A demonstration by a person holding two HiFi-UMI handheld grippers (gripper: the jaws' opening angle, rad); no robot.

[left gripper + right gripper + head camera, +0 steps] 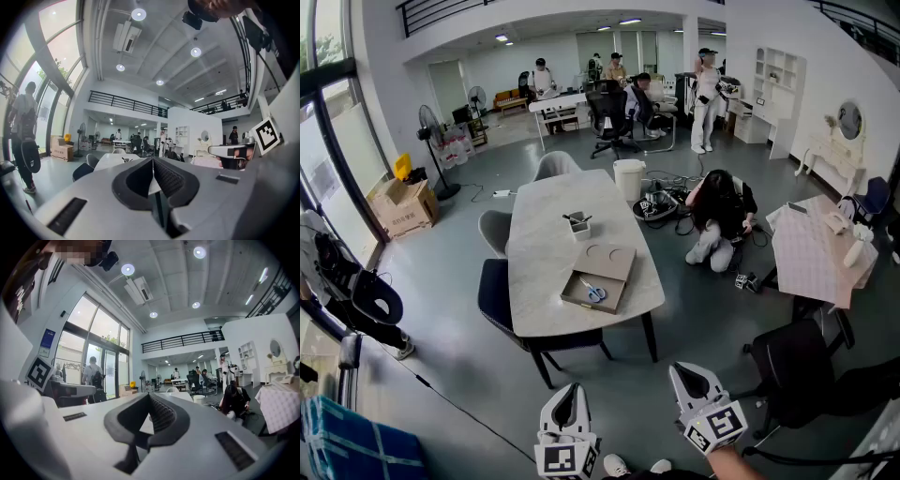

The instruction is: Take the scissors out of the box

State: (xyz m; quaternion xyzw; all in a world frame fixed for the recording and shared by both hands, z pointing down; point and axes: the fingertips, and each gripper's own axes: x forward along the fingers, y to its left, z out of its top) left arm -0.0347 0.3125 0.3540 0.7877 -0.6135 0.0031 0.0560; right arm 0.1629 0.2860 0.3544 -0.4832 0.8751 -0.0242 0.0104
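Approach stage: left hand-held gripper (567, 392) and right hand-held gripper (692, 377) both closed, empty, well short of desk (544, 234); scissors (593, 291) lie in box (617, 267); next, likely: step closer, open jaws.

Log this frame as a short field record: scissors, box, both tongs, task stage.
scissors: blue handles, lying inside the box
box: flat, brown, open, at the near end of the table
left tongs: shut, empty, well short of the table
right tongs: shut, empty, well short of the table
other: grey container beyond the box
stage: scissors untouched
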